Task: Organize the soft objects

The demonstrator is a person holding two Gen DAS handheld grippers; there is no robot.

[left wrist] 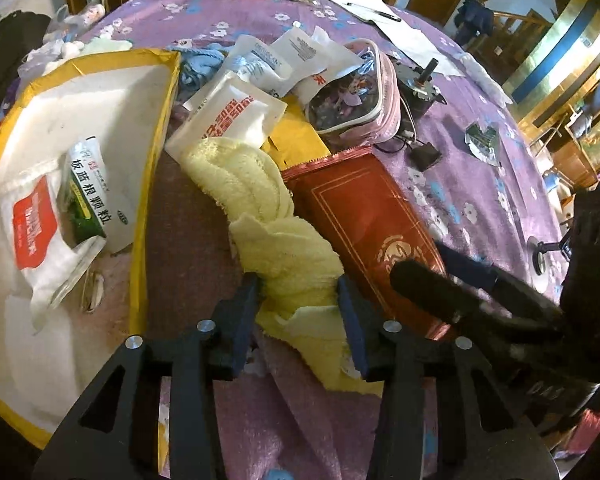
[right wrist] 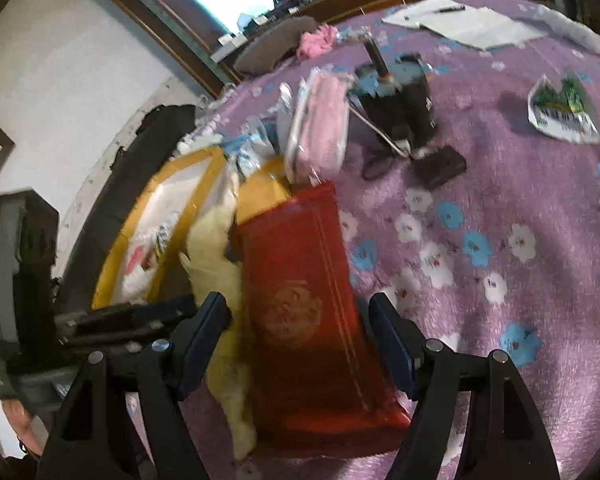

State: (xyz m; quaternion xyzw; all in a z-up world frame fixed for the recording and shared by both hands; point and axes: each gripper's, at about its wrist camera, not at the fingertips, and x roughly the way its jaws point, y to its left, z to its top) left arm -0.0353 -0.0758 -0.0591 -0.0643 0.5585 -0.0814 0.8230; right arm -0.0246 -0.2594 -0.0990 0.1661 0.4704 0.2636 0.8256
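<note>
The table (left wrist: 460,184), under a purple flowered cloth, carries everything; at its left stands the yellow-rimmed bin (left wrist: 156,128), already holding a few packets (left wrist: 88,188). Next in size is the red pouch (left wrist: 364,224), a long flat bag lying just right of the yellow towel (left wrist: 260,208) and touching it along one side. The towel is a twisted, rope-like strip between bin and pouch; its long axis runs away from the left gripper (left wrist: 300,292), up and slightly left toward the white sachets (left wrist: 228,116), so the bin lies to the left of that line. The left gripper is the nearer one: its near end of the towel sits between the jaws, which stand half-wide with both pads against the bunched cloth, though whether they press firmly I cannot tell. The right gripper (right wrist: 296,312) hovers wide over the pouch, which points lengthwise straight ahead of it, fingers straddling its width without touching. Judging by this, the coming move is the towel going sideways into the bin, its free far end trailing.
</note>
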